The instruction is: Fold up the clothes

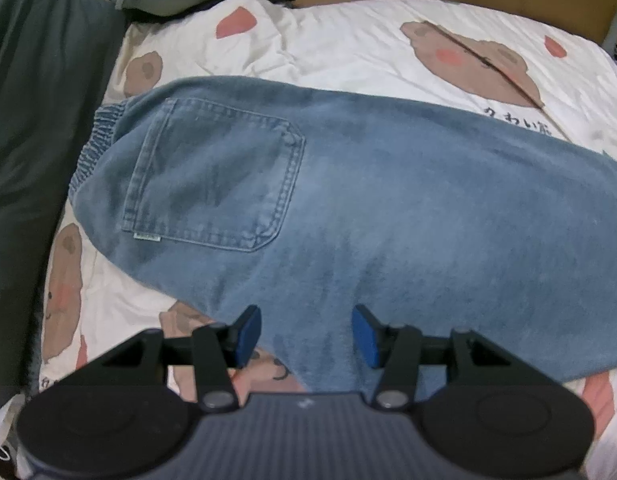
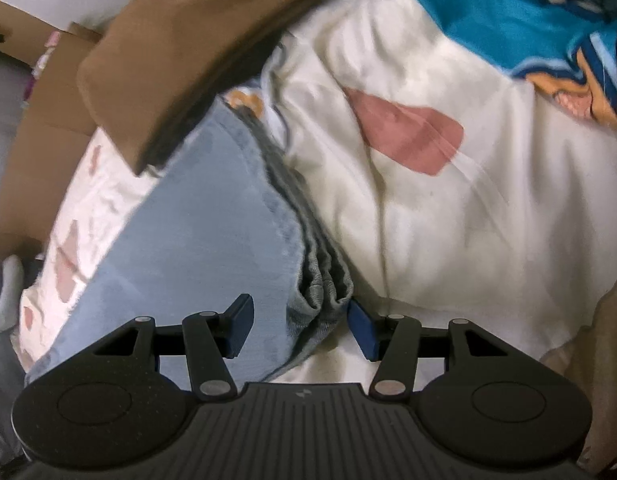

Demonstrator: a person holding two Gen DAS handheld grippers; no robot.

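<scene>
The jeans lie lengthwise-folded across the bedsheet, pocket at nine o'clock. The left gripper and right gripper are both spread apart, empty. Judged next: the right closes on the hem at twelve o'clock.

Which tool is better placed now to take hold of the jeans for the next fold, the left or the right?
Probably the right tool: it is open with the jeans' hem edge between its fingers. The left tool, also open, faces flat denim with no edge to pinch.
</scene>
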